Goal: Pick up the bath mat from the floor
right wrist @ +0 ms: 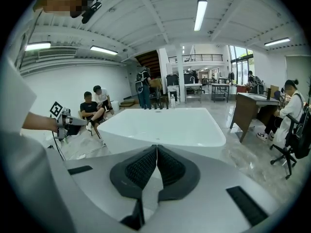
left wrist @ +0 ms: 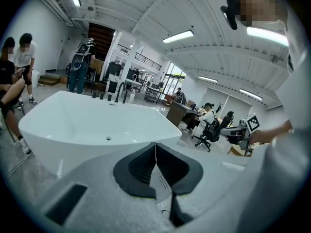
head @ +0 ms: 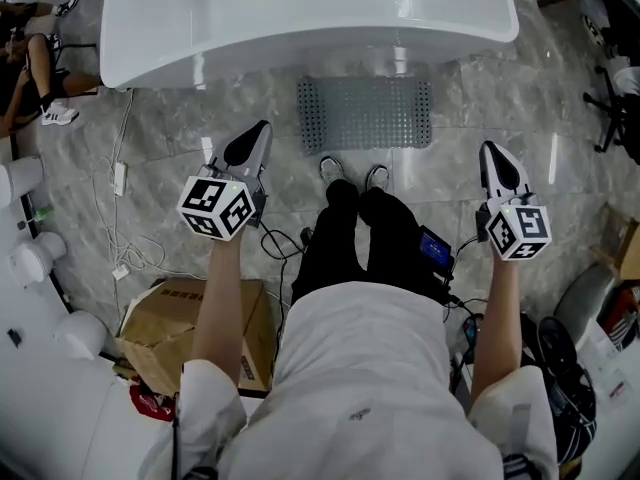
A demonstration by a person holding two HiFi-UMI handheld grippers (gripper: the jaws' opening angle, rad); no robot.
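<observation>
Grey marble-pattern tile floor (head: pixel 500 98), open workshop hall behind it. White freestanding bathtub (head: pixel 300 18) sits across the top of the head view.

Bath mat (head: pixel 365 111): grey, rectangular, dotted with small holes. It lies flat on the floor just in front of the tub, its far edge at the tub's base. The person's shoes (head: pixel 350 173) stand just short of its near edge. Nothing rests on the mat and neither gripper touches it.

Left gripper (head: pixel 262 128): held out in front of the body, to the left of the mat in the head view, pointing toward the tub. The left gripper view shows its dark ribbed pads (left wrist: pixel 141 166) pressed together along one seam, with nothing held between them.

Right gripper (head: pixel 488 150): held out on the other side, to the right of the mat, also pointing toward the tub. The right gripper view shows its pads (right wrist: pixel 143 168) meeting the same way, closed on nothing.

The two grippers are well apart, with the person's legs and the mat between them in the head view.

Other items: cardboard box (head: pixel 165 328) on the floor at lower left; white cables (head: pixel 125 238) trailing over the tiles beside it; a seated person (head: pixel 30 63) at the upper left edge; a black office chair (head: pixel 615 108) at the right edge.
</observation>
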